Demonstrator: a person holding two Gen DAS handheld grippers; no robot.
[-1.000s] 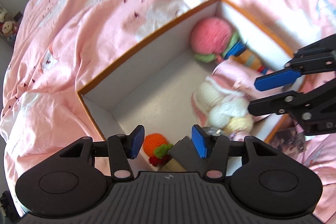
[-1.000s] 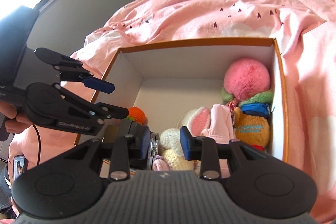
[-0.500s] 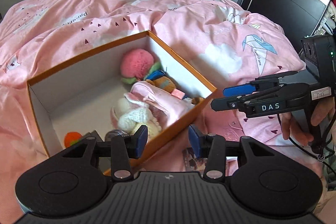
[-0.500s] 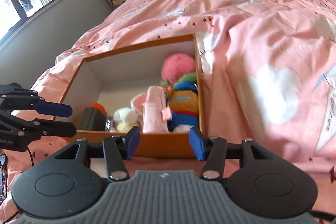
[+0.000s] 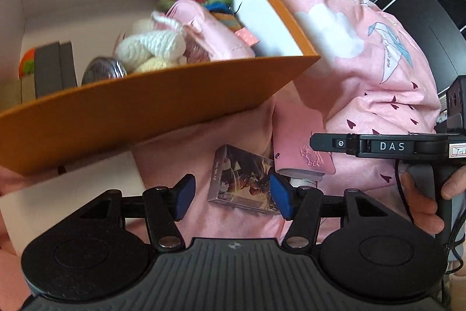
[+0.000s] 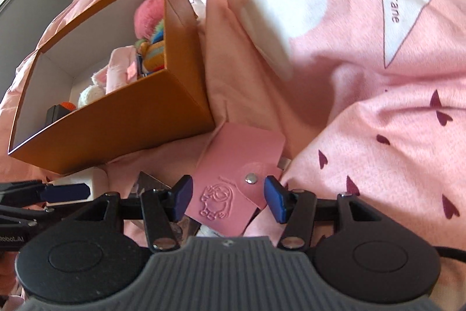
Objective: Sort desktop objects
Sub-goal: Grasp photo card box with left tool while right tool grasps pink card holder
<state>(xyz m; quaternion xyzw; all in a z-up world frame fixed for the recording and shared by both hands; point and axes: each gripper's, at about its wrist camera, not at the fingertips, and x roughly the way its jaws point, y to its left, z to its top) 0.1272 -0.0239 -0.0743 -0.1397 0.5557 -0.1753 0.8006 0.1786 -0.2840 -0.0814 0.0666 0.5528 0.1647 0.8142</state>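
Both grippers have left the orange box (image 5: 151,104) and dropped to the bed in front of it, so the next two picks are lined up. The left gripper (image 5: 231,198) has just spread its fingers, released, around the card pack (image 5: 241,182) lying flat on the pink duvet (image 6: 364,54). A white box (image 5: 72,194) crowds its left side. The right gripper (image 6: 228,198), fingers also released, straddles the pink snap pouch (image 6: 233,179) beside the box corner; open duvet lies to the right.

Orange box (image 5: 151,107), pink pouch (image 6: 233,182)
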